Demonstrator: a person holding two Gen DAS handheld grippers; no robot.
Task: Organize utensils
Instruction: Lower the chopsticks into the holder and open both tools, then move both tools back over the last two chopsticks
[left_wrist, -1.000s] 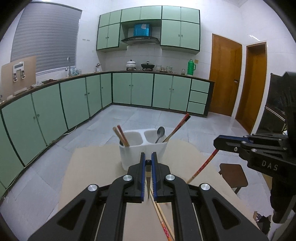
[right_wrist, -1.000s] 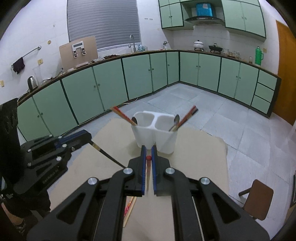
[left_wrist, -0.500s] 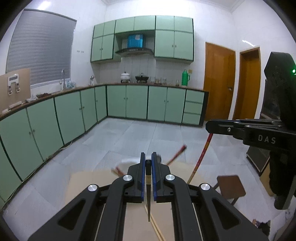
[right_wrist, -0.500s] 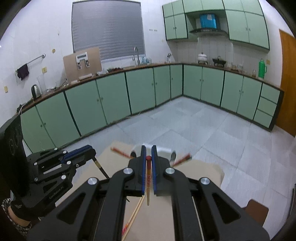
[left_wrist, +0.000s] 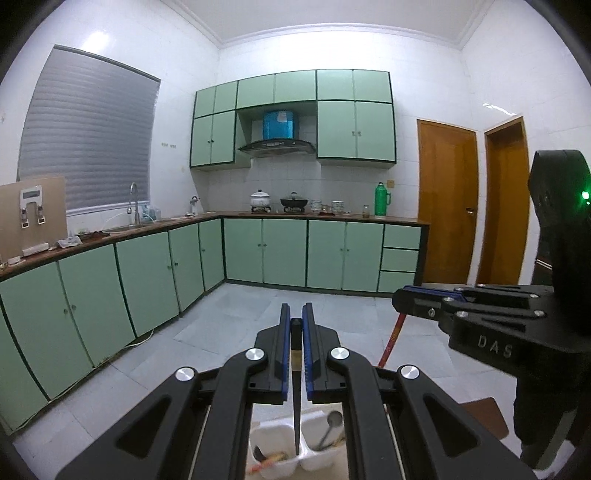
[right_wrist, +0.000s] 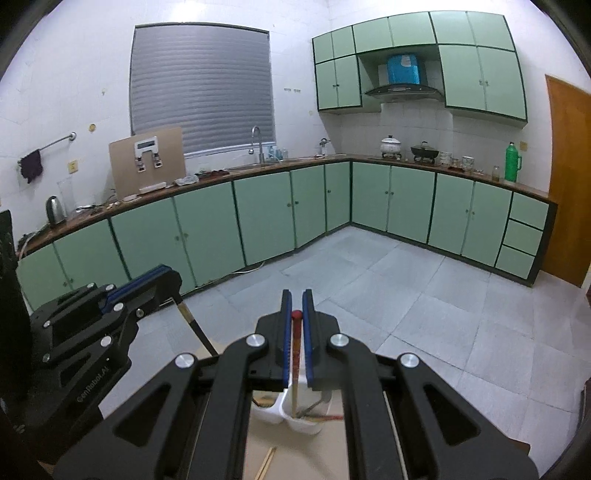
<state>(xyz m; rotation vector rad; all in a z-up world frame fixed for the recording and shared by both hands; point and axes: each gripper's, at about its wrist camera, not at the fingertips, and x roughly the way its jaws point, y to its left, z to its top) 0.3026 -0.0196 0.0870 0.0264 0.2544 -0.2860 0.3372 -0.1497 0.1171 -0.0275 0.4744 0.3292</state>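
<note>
My left gripper is shut on the top of a dark chopstick, which hangs point down over the white two-compartment holder. A spoon leans in the holder's right compartment and chopsticks lie in its left one. My right gripper is shut on a red-topped chopstick. Its lower end reaches the holder from above; I cannot tell whether it is inside. Each gripper shows in the other's view: the right gripper, and the left gripper with the dark chopstick.
Loose chopsticks lie on the beige tabletop in front of the holder. A brown stool stands on the tiled floor to the right. Green cabinets line the far walls, and two wooden doors are at the right.
Both grippers have risen with their chopsticks and tilted up. The holder has slid from the middle of each view to the bottom edge, under the hanging chopsticks.
</note>
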